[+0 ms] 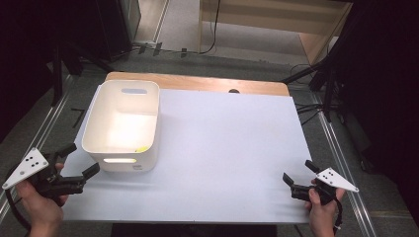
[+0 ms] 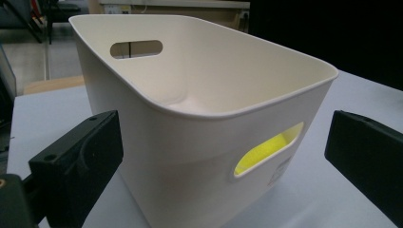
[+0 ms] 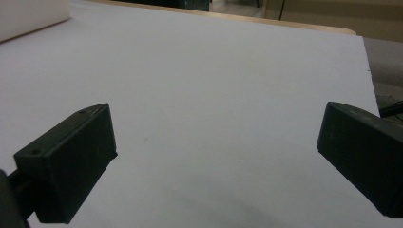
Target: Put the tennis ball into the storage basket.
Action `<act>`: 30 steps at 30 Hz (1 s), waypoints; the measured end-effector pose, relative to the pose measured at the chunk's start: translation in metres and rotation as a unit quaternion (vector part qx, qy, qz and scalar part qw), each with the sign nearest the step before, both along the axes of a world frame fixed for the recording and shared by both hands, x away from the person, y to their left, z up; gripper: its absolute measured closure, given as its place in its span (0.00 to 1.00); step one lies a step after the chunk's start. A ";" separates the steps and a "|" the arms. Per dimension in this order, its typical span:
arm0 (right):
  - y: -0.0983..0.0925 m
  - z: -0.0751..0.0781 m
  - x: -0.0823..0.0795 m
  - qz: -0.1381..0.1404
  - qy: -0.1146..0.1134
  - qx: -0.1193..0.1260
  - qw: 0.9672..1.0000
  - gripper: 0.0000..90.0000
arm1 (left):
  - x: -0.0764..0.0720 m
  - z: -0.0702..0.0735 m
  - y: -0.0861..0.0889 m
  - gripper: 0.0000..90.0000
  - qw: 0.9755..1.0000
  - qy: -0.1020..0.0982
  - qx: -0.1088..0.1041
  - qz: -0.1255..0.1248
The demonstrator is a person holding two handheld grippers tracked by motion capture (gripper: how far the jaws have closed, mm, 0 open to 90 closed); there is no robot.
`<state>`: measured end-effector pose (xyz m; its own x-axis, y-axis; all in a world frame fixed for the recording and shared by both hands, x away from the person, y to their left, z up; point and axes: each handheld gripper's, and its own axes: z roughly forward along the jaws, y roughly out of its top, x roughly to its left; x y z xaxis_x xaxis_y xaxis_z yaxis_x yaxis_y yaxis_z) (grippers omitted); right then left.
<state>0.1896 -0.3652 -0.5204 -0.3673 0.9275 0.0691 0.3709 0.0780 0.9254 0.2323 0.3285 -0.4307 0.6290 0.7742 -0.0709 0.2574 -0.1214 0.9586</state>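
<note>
step: approach, nothing gripped yet | left gripper (image 1: 79, 163): jaws wide apart, white bin (image 2: 199, 109) just ahead, its near corner between them, not touching | yellow object (image 2: 266, 152) inside the bin, seen through the handle slot | right gripper (image 1: 296, 173): jaws apart over bare white table (image 3: 214, 85) | next: probably advance left jaws onto the bin wall, then close.
</note>
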 end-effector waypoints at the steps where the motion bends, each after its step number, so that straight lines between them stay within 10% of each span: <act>1: 0.000 0.000 0.000 0.000 0.000 0.000 1.000 0.00 | 0.000 -0.001 0.001 0.00 1.000 0.001 0.003 0.001; 30: 0.000 0.000 0.000 0.000 0.000 -0.003 1.000 0.00 | 0.001 -0.036 0.006 0.00 1.000 0.018 0.005 0.003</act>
